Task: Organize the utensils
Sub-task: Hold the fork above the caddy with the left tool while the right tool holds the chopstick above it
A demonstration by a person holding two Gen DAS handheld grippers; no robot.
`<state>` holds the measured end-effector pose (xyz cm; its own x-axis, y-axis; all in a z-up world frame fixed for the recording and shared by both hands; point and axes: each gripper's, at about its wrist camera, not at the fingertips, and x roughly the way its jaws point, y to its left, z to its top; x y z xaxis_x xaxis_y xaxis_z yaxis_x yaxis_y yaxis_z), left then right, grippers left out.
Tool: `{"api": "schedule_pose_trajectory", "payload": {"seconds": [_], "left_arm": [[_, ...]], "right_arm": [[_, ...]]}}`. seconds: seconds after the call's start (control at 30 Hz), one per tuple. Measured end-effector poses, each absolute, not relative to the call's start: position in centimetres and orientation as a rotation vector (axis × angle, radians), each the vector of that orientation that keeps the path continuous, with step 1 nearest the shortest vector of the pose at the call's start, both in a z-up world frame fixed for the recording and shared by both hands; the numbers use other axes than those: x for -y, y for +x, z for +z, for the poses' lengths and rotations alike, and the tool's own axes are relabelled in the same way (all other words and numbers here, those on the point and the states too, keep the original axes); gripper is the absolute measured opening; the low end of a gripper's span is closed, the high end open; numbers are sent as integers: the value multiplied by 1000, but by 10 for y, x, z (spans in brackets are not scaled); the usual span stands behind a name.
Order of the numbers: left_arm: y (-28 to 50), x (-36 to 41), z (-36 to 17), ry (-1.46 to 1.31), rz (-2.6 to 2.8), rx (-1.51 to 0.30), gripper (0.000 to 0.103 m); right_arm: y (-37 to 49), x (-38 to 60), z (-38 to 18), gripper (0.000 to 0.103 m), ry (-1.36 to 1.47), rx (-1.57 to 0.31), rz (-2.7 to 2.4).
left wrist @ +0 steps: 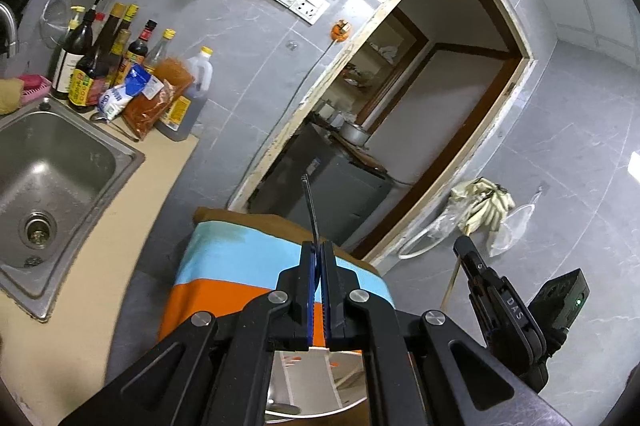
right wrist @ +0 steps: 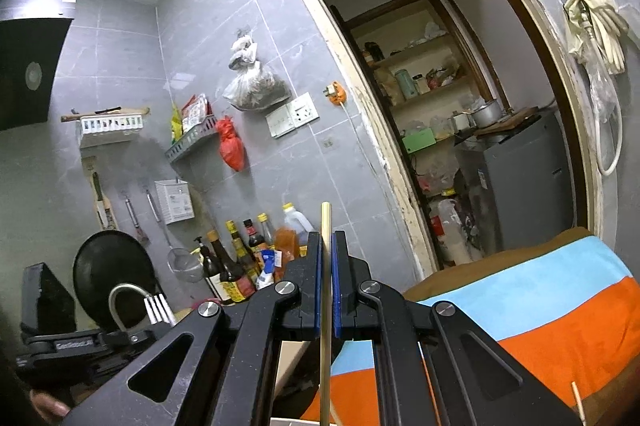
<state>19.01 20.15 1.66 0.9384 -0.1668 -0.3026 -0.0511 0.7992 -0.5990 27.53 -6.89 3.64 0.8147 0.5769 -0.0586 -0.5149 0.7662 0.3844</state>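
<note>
Status, mid-task: your left gripper (left wrist: pixel 320 250) fingers clamp a dark fork (left wrist: pixel 311 206), right gripper (right wrist: pixel 328 242) fingers clamp a chopstick (right wrist: pixel 326 226); both aloft, neither stowed, destination holder not visible.

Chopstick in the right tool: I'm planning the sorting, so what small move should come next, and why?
Probably lower the right tool toward wherever the utensils go. It is shut on a pale chopstick held up in the air, and the left tool is likewise shut on a fork. No holder shows clearly in either view, so the target is uncertain.
</note>
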Motion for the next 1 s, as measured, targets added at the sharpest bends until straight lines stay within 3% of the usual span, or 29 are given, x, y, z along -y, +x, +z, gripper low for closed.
{"api": "schedule_pose_trajectory", "payload": {"seconds": [1.0], "left_arm": [[202,-180,-15,-557,-5,-426,3]], "right_arm": [[291,55,0,4,297,-164,536]]}}
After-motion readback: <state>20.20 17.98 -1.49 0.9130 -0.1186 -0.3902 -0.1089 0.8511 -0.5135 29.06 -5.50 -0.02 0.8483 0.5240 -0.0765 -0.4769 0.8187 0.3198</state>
